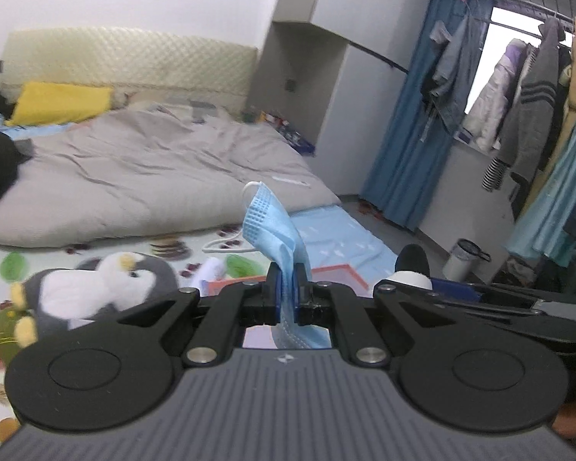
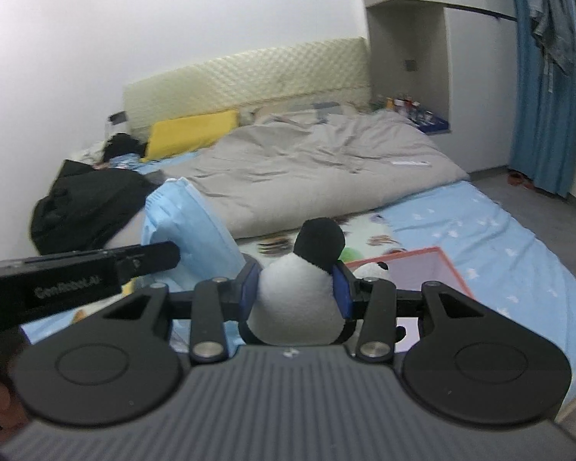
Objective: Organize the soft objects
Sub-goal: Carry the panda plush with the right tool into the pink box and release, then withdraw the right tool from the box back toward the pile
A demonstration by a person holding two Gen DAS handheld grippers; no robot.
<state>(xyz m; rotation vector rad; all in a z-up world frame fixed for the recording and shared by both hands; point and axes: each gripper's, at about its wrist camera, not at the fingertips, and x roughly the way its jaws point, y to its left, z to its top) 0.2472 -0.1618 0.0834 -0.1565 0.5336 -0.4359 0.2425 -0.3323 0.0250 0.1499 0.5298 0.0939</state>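
Under me the bed (image 2: 460, 238), light blue sheet with a fruit-print patch. On it a rumpled grey duvet (image 2: 318, 169), yellow pillow (image 2: 192, 130), black clothing (image 2: 84, 207), a penguin plush (image 1: 96, 288) and a pink-rimmed box (image 2: 414, 265).

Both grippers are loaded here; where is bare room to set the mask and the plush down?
Free: the light blue sheet between the pink-rimmed box and grey floor, and the grey duvet. The box shows open bottom. Crowded: the printed mat around the penguin plush beside the left gripper.
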